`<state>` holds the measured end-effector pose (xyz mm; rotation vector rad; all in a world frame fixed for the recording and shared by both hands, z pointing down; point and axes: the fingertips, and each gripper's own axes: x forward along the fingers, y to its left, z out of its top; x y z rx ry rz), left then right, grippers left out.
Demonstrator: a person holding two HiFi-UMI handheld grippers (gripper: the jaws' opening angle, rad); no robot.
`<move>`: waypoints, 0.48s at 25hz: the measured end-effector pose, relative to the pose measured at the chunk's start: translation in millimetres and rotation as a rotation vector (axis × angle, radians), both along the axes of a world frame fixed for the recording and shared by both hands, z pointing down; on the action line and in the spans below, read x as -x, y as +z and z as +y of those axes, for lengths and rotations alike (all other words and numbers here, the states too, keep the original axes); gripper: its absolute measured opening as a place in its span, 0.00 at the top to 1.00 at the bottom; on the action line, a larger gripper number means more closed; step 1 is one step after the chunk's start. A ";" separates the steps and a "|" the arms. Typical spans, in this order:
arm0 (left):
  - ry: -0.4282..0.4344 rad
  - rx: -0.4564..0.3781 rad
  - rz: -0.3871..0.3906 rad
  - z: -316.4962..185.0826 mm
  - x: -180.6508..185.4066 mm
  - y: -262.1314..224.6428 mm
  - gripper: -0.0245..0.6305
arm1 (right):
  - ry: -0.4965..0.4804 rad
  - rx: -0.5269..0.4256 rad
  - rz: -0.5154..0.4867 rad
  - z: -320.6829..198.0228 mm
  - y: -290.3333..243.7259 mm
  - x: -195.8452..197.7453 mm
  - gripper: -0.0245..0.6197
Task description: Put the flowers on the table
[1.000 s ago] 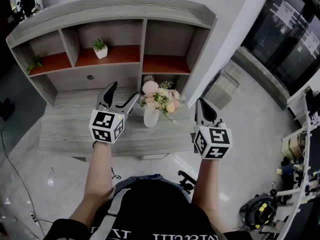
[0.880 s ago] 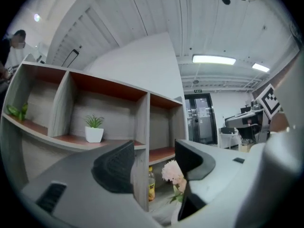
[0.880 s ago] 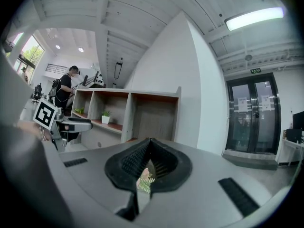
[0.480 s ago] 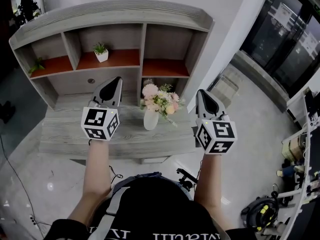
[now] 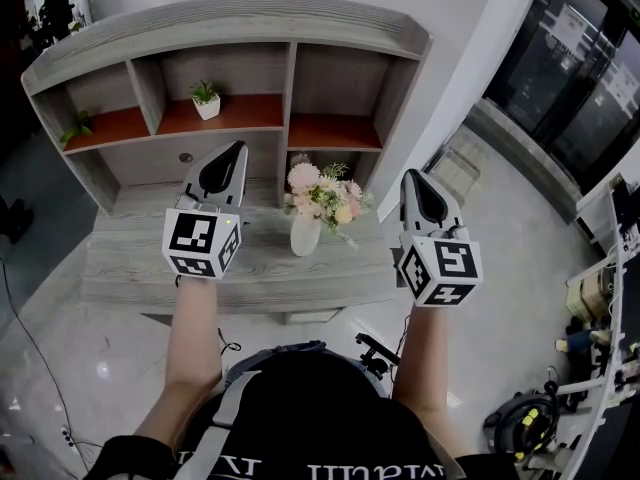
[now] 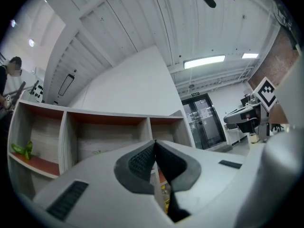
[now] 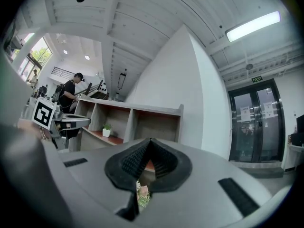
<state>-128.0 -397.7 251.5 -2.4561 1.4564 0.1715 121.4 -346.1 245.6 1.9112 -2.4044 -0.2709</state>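
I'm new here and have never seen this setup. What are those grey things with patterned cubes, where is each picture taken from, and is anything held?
A person holds two hand-held tools, a left gripper and a right gripper; the cubes are part of them. One picture looks down from a camera on the person's head; the other two come from cameras riding on each gripper, looking along its fingers. On the table stands a vase of flowers, between the grippers, touched by neither. Behind is a shelf unit with a small potted plant. Both grippers are shut and hold nothing.

Pink-cream flowers (image 5: 322,194) upright in white vase (image 5: 304,235), standing on table (image 5: 130,268).
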 end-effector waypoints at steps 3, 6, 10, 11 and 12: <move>0.001 -0.003 -0.002 1.4 -0.8 -2.2 0.94 | 0.005 0.001 0.006 0.9 0.1 -0.7 0.94; 0.002 -0.004 -0.009 3.0 -3.0 -3.0 0.94 | 0.009 0.005 0.007 2.0 0.6 -2.5 0.94; 0.005 -0.010 -0.020 4.0 -6.2 -8.1 0.94 | 0.015 0.010 0.010 2.7 0.7 -3.1 0.94; 0.004 -0.009 -0.025 3.2 -6.5 -8.9 0.94 | 0.016 0.011 0.012 2.6 1.0 -3.1 0.94; 0.001 -0.007 -0.028 2.1 -6.5 -9.2 0.94 | 0.017 0.012 0.014 2.6 1.4 -3.2 0.94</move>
